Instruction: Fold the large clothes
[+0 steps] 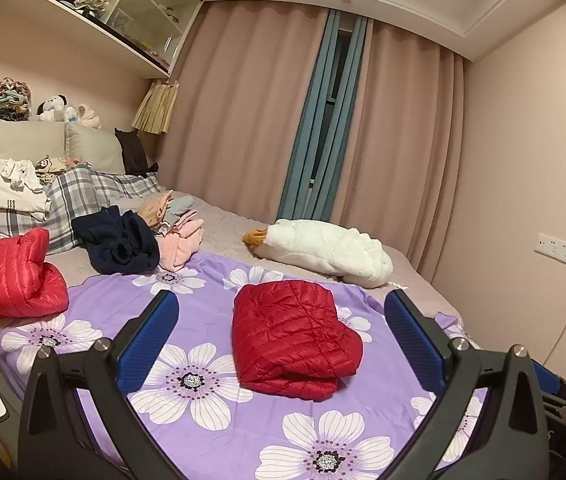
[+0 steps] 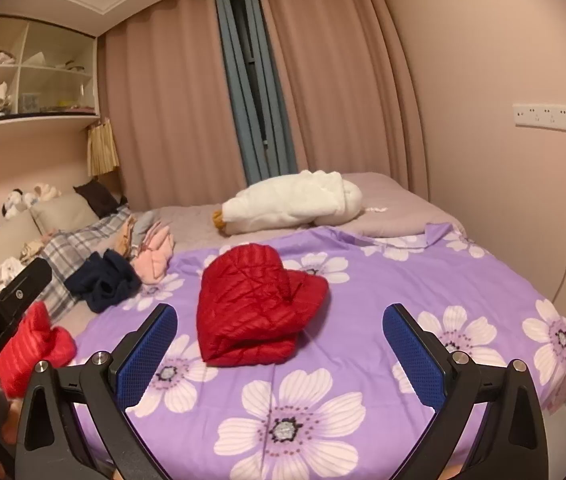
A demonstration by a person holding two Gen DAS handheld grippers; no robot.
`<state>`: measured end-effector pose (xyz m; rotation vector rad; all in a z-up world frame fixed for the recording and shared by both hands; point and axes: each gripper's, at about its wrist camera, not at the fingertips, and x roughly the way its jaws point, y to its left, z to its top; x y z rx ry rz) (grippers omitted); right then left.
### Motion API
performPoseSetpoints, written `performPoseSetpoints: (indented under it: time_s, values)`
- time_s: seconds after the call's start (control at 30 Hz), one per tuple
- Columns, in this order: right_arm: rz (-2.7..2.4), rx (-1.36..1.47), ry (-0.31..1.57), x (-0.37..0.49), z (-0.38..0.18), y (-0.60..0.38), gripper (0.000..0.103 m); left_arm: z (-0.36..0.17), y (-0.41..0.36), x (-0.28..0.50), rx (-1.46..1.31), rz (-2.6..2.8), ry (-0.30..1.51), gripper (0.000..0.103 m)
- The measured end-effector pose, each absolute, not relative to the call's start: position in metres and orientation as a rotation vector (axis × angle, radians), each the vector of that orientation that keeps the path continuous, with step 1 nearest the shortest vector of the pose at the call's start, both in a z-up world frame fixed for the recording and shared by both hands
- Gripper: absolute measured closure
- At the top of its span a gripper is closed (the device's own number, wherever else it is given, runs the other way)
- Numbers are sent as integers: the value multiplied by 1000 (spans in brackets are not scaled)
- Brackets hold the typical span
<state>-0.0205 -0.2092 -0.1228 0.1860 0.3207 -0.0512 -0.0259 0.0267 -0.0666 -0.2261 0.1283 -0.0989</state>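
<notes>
Both claws are released and empty: the left gripper (image 1: 281, 328) and right gripper (image 2: 279, 332) fill the lower frame of their views, blue pads spread wide above a purple floral sheet (image 1: 211, 432). At the centre of each frame, between the pads but untouched, lies a folded red puffer jacket (image 1: 293, 344). A white goose plush (image 1: 323, 250) rests beyond it. At left sit a second red jacket (image 1: 11, 278) and crumpled navy garment (image 1: 119, 246).
</notes>
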Motion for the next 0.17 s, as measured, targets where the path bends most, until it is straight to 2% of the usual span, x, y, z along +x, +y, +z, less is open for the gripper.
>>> performPoseSetpoints:
  time_s: [0.17]
  values:
    - [-36, 196, 322, -19, -123, -209, 1, -67, 26, -24, -222, -99, 133, 0]
